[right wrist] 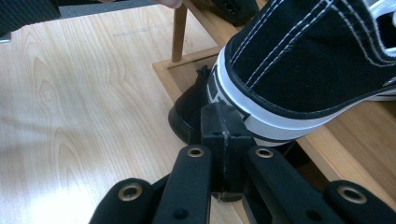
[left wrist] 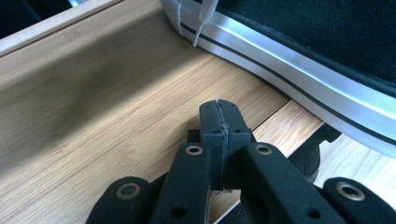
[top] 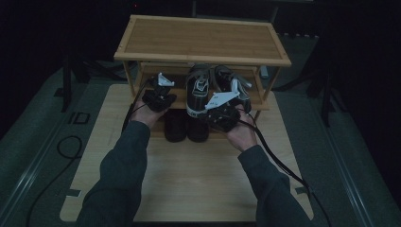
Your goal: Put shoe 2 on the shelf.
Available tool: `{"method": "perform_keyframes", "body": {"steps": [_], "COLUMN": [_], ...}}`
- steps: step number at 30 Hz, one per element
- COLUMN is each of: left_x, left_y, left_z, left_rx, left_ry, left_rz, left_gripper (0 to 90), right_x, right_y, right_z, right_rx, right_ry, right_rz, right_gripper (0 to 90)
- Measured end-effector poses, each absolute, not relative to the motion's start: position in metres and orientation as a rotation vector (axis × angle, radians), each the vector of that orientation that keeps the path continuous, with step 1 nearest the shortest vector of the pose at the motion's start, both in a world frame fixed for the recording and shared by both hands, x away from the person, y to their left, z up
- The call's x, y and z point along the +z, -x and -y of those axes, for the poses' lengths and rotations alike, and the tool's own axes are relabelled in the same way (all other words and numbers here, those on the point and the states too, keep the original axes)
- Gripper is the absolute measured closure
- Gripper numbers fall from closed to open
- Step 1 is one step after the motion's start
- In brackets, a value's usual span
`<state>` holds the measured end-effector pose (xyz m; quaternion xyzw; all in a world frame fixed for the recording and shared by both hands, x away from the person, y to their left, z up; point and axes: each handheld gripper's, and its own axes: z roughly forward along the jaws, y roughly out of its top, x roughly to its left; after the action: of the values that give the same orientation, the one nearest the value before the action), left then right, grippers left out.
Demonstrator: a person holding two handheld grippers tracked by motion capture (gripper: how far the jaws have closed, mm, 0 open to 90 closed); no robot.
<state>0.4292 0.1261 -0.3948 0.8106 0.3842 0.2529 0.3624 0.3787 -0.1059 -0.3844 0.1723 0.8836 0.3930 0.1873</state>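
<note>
No legible text, label, brand or number on any surface here

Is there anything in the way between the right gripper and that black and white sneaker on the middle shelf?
Nothing visible stands between them. In the right gripper view, the right gripper, jaws shut and empty, sits right at the white rubber heel of the black and white sneaker on the middle shelf. The black shoe lies lower, under the shelf edge.

A dim recording lab or studio. Around the wooden shoe rack (top: 203,40) stand dark stands (top: 71,75), and cables (top: 66,146) trail over the grey floor beside it.
</note>
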Motion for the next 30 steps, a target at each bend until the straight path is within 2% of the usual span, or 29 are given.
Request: {"method": "perform_keyframes", "body": {"steps": [30], "left_x": [-0.395], "left_y": [-0.428], "left_z": [-0.126], "left_rx": [0.655], "left_ry": [-2.085], "left_rz": [-0.990], "left_gripper": [90.0], "right_x": [-0.388], "right_y": [-0.397], "right_z": [0.102], "right_rx": [1.085], "right_ry": [-0.620], "right_rz": [-2.404], "right_gripper": [90.0]}}
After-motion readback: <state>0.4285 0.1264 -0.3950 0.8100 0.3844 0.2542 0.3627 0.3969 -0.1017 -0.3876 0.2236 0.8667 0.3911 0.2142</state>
